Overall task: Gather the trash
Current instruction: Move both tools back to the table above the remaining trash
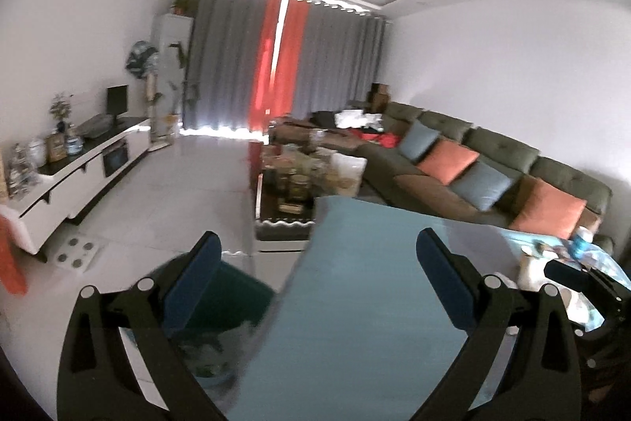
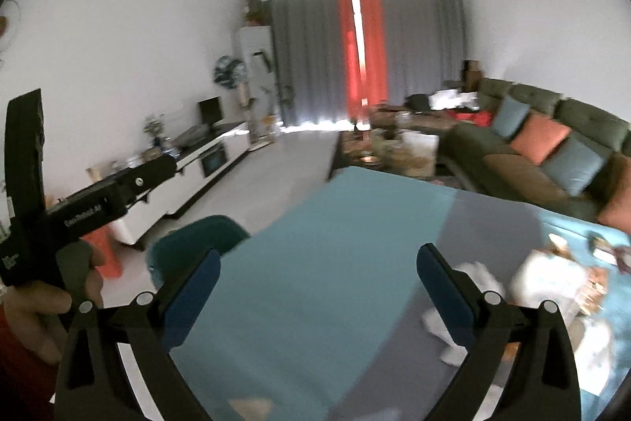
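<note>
A table with a teal cloth [image 1: 355,302] [image 2: 315,283] fills the foreground of both views. My left gripper [image 1: 318,235] is open above it, with nothing between its blue pads. My right gripper [image 2: 319,249] is also wide open and holds nothing. Blurred white crumpled paper [image 2: 477,275] and snack wrappers [image 2: 591,283] lie on the table just right of the right gripper. The left wrist view shows a blue-labelled bottle [image 1: 579,243] and more litter [image 1: 528,263] at the table's far right. A dark green bin-like shape [image 1: 221,302] with a clear bag sits low at the left, blurred.
A teal chair back [image 2: 197,243] stands at the table's left edge. Beyond are a cluttered coffee table [image 1: 299,180], a dark sofa with orange and blue cushions [image 1: 473,160], and a white TV cabinet [image 1: 79,176] on the left. A hand holds the left gripper's body [image 2: 79,200].
</note>
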Demonstrator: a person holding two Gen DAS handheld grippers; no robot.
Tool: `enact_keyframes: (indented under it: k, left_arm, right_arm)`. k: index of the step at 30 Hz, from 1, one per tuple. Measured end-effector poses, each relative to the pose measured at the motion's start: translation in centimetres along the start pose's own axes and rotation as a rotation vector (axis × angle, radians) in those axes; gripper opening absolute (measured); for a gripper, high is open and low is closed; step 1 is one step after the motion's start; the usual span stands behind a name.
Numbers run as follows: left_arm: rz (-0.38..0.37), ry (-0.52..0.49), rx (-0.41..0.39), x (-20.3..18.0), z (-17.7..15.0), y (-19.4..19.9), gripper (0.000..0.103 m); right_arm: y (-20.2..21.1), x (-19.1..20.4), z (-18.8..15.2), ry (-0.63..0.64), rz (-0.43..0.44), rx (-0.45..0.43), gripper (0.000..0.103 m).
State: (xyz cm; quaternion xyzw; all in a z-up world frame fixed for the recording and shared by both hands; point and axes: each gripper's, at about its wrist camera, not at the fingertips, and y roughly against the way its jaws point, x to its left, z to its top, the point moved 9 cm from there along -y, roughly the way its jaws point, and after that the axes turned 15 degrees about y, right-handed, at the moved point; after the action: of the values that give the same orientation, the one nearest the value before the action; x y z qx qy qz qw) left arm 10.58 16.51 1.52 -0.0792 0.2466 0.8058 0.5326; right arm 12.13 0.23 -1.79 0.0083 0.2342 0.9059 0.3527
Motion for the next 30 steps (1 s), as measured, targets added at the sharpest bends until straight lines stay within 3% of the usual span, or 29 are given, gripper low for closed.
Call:
enact_keyframes:
  k: [7,16,25,30]
  left_arm:
    - [-0.124,-0.052,0.053,-6.0,-2.9,0.3,0.098]
    - [-0.241,-0.153,0.051,-11.9,-6.6,1.1,0.098]
    - [-0.324,-0.216,0.088,-15.8,-10.0,0.3,0.098]
    - [-0.34,-0.221,0.108,-16.0,-10.3,-0.7,0.098]
  right_arm:
    - [3.6,-3.2,-2.8,-0.035,-0.158,-0.023,0.096]
    - [7.8,-7.3,-5.5,-0.088,-0.358,-0.031,0.096]
    - [10.8,-9.8,-9.0,-0.162,-0.476,0.025,0.096]
    - [11.5,-10.7,-10.5,-0.184,-0.505,0.056,0.096]
